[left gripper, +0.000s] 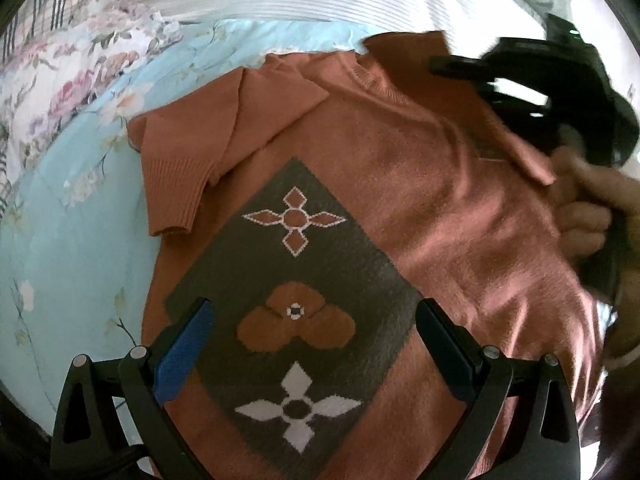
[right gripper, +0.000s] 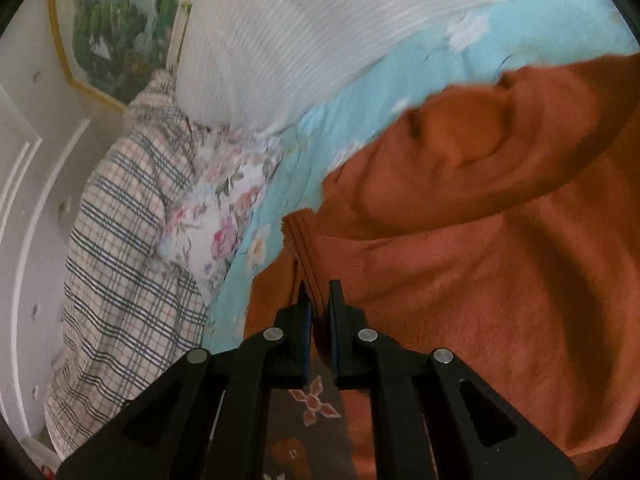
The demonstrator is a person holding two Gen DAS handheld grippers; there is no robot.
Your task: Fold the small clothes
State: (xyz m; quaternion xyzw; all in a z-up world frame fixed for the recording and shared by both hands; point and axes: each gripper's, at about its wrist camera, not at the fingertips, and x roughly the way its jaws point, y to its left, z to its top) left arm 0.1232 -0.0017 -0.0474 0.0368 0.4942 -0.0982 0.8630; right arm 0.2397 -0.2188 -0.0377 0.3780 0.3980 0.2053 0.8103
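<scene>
A rust-orange knit sweater with a brown diamond panel of flower motifs lies on the bed. Its left sleeve is folded across the chest. My left gripper hovers open over the brown panel, nothing between its fingers. My right gripper appears blurred at the right side of the left wrist view, held by a hand. In the right wrist view, the right gripper is shut on the ribbed cuff of the other sleeve, with the sweater lifted and draped in front of it.
A light blue floral bedsheet lies under the sweater. A white ribbed pillow, a plaid pillow and a floral one sit at the bed's head. Beyond them are a white wall and a framed picture.
</scene>
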